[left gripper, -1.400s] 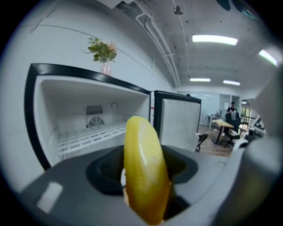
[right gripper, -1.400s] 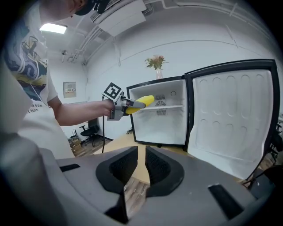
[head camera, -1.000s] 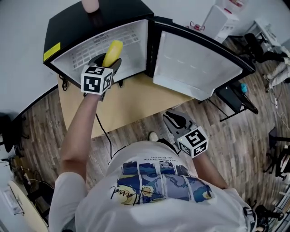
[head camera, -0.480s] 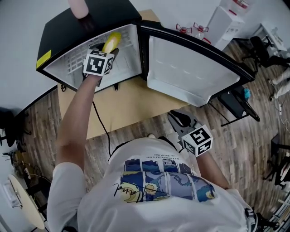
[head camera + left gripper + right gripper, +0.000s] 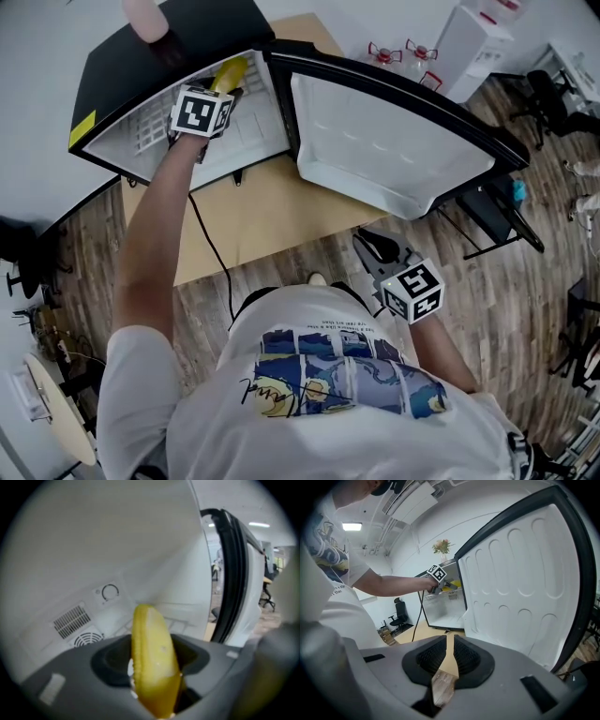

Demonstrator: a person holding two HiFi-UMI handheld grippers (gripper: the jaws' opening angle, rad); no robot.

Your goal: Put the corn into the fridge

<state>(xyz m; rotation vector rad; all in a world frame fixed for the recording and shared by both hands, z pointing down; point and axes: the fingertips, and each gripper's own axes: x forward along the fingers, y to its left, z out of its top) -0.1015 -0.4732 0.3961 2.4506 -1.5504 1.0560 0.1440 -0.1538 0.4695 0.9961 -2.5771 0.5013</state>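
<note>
The yellow corn (image 5: 228,75) is held in my left gripper (image 5: 225,92), which is shut on it and reaches into the open black mini fridge (image 5: 202,36). In the left gripper view the corn (image 5: 150,634) stands up between the dark pads of the left gripper (image 5: 154,677), just in front of the white back wall with its vents (image 5: 77,623). The fridge door (image 5: 394,141) is swung wide open to the right. My right gripper (image 5: 373,246) hangs low by the person's right side, away from the fridge. Its jaws (image 5: 446,656) are nearly together with nothing between them.
The fridge stands on a light wooden table (image 5: 262,216). A pink object (image 5: 142,14) sits on top of the fridge. A black cable (image 5: 211,253) hangs over the table's front edge. A white cabinet (image 5: 469,37) and dark furniture (image 5: 487,211) stand at the right.
My left gripper has carried the corn from the fridge opening deeper inside, toward the back wall. The right gripper has drifted only slightly.
</note>
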